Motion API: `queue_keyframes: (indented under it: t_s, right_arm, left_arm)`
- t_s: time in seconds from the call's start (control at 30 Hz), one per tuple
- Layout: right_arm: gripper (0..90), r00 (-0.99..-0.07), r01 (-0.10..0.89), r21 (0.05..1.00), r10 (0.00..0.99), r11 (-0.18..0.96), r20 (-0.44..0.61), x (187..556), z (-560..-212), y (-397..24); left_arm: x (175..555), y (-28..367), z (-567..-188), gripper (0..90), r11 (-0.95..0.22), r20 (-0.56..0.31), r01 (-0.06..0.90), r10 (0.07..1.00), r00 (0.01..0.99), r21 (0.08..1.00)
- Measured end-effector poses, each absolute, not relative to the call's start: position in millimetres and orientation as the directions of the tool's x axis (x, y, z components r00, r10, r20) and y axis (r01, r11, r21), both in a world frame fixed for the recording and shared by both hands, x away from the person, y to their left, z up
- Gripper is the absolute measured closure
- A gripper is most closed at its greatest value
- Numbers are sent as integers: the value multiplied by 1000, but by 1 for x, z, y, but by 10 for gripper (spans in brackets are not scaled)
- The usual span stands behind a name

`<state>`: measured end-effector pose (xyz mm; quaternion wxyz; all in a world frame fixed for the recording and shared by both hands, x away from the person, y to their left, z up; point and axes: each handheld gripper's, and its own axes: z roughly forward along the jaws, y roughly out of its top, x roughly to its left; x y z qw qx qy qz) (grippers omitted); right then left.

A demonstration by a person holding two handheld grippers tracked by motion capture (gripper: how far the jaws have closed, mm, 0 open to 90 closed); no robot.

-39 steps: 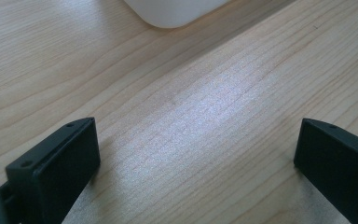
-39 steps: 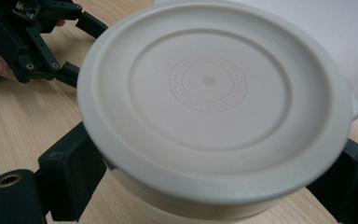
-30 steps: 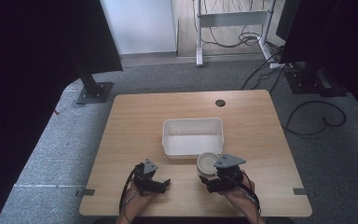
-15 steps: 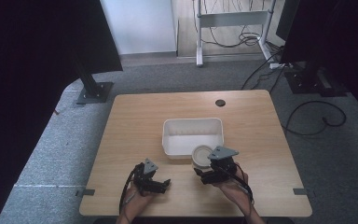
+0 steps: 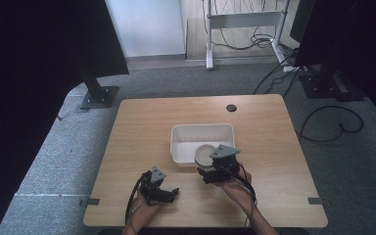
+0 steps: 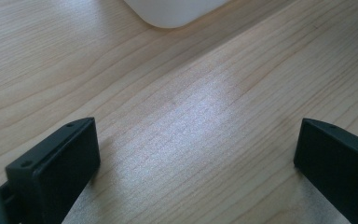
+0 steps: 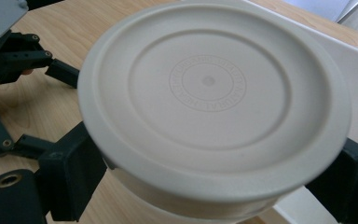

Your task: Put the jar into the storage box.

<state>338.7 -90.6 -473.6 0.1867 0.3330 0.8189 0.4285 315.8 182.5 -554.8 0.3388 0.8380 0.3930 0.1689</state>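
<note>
Fingers [image 7: 70, 177] of right gripper [image 5: 214, 171] clamp a round white lidded container [image 7: 214, 98] from both sides, held at the near edge of the white tray [image 5: 203, 131]. Left gripper [image 5: 165, 194] fingers [image 6: 58, 163] spread wide, empty, just over the bare wood surface [image 5: 142, 127].

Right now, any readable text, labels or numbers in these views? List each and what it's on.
Embossed ring of letters around the centre of the lid of the round white container held in the right tongs: too faint and blurred to read.
White tray, wooden table, left tongs: no text.
</note>
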Motion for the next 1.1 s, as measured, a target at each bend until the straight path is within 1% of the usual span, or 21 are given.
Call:
queue_keyframes:
  t_s: [0.53,1.1]
  right_arm:
    - [93,-696,381,833,718,401,-28,361,-471,-72]
    - [93,-674,387,828,737,407,-47,386,-477,-52]
  left_arm:
    - [316,183,-555,0,-463,18,544,773,635,700]
    - [316,183,-555,0,-464,18,544,772,635,699]
